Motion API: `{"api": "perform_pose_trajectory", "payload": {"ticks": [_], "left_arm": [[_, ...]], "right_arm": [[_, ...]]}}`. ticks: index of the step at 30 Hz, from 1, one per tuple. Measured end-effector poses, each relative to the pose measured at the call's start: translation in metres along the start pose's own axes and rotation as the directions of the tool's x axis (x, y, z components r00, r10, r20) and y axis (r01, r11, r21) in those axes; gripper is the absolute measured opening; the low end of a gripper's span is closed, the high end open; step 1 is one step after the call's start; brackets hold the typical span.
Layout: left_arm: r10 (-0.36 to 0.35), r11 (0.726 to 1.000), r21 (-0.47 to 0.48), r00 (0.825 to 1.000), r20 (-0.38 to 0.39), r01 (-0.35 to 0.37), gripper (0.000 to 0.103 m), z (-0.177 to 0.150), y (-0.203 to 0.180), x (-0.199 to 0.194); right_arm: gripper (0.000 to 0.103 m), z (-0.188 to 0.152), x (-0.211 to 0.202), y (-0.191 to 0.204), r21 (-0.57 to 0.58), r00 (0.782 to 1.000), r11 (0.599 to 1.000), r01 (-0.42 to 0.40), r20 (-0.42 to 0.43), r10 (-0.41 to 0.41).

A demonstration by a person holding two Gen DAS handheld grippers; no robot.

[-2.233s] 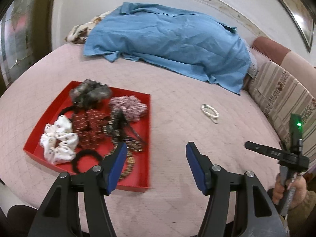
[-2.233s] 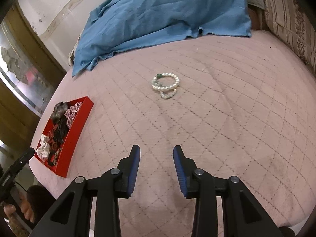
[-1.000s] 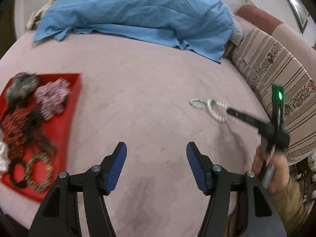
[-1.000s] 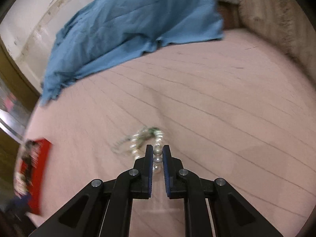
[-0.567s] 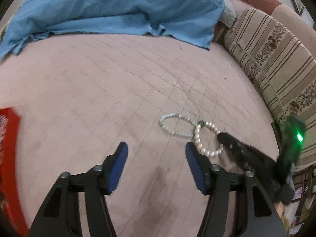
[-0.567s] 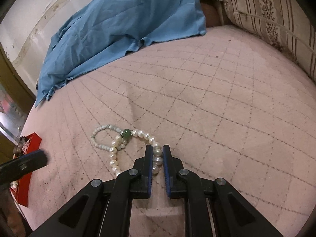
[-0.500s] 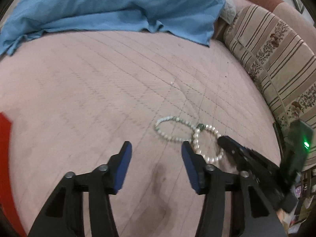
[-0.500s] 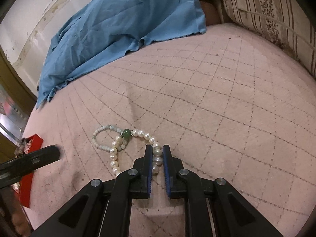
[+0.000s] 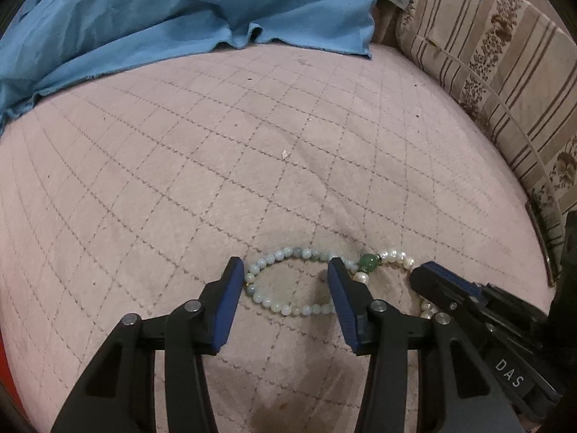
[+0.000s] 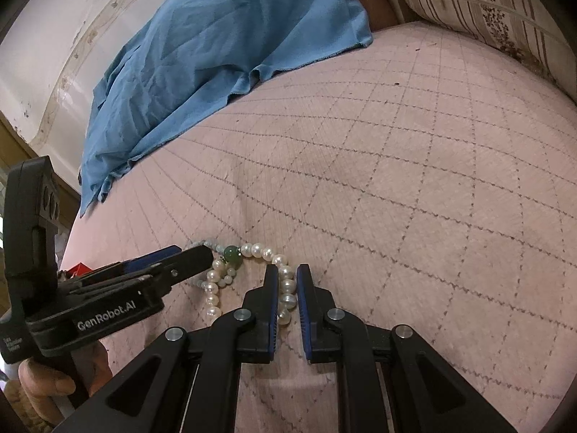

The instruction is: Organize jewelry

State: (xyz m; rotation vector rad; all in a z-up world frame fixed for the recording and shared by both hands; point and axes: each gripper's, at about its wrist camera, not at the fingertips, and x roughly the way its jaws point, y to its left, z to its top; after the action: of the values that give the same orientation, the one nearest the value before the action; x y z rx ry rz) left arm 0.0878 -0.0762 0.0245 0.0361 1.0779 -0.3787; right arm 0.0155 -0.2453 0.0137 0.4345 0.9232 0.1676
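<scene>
Two bracelets lie linked on the pink quilted cover [image 9: 216, 151]: a pale blue-green bead bracelet [image 9: 288, 252] and a white pearl bracelet [image 9: 395, 257] with one green bead [image 9: 368, 262]. My left gripper [image 9: 285, 270] is low over the bead loop with its jaws closing. The loop lies between and under the blue pads, which do not press it. My right gripper [image 10: 287, 288] is shut on the pearl bracelet [image 10: 259, 250], pearls showing in the narrow gap. Each gripper shows in the other's view, the right gripper [image 9: 432, 279] beside the left.
A blue cloth [image 9: 180, 7] is heaped along the far side of the bed. A striped floral cushion [image 9: 505, 72] borders the right. A sliver of the red tray [image 10: 77, 270] shows far left, behind the left tool. A person's hand [image 10: 47, 382] grips that tool.
The left gripper swept right, away from the red tray, and came down over the bead bracelet with its jaws narrowing. The right gripper closed on the pearl bracelet earlier and stays there.
</scene>
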Motion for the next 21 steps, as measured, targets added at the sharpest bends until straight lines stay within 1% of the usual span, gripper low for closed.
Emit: {"api": "perform_pose_trajectory", "payload": {"ticks": [1,2,3,5,9,14,16,21], "left_arm": [[0.019,1.000,0.014,1.000,0.002,-0.019,0.022,-0.001,-0.001,0.000],[0.010,1.000,0.011,1.000,0.001,-0.010,0.010,0.000,0.000,-0.001],[-0.014,1.000,-0.007,1.000,-0.007,0.014,0.005,0.001,0.004,-0.001],[-0.048,0.998,-0.038,0.999,-0.016,0.047,0.005,0.001,0.009,-0.004],[-0.066,0.996,-0.060,0.998,-0.006,0.066,0.005,-0.004,0.012,-0.017],[-0.090,0.993,-0.070,0.995,0.042,0.092,0.005,-0.016,0.014,-0.053],[-0.100,0.992,-0.067,0.993,0.061,0.104,0.005,-0.020,0.014,-0.068],[-0.110,0.991,-0.062,0.987,0.113,0.118,0.005,-0.037,0.019,-0.111]], "right_arm": [[0.012,0.000,0.000,0.001,-0.006,1.000,1.000,0.004,0.002,-0.004],[0.012,0.000,0.001,0.002,-0.017,1.000,1.000,0.010,0.002,-0.010],[0.012,0.001,0.002,0.005,-0.033,1.000,0.999,0.016,0.001,-0.016],[0.011,0.001,0.002,0.007,-0.058,1.000,0.998,0.023,0.000,-0.023],[0.010,0.003,0.000,0.010,-0.051,1.000,0.999,-0.005,0.009,0.006],[0.010,0.003,-0.009,0.010,-0.039,0.998,0.999,-0.028,0.049,0.030],[0.010,0.003,-0.014,0.015,-0.061,0.997,0.998,-0.021,0.075,0.026],[0.010,-0.005,-0.024,0.028,-0.116,0.994,0.993,-0.002,0.108,0.015]]}}
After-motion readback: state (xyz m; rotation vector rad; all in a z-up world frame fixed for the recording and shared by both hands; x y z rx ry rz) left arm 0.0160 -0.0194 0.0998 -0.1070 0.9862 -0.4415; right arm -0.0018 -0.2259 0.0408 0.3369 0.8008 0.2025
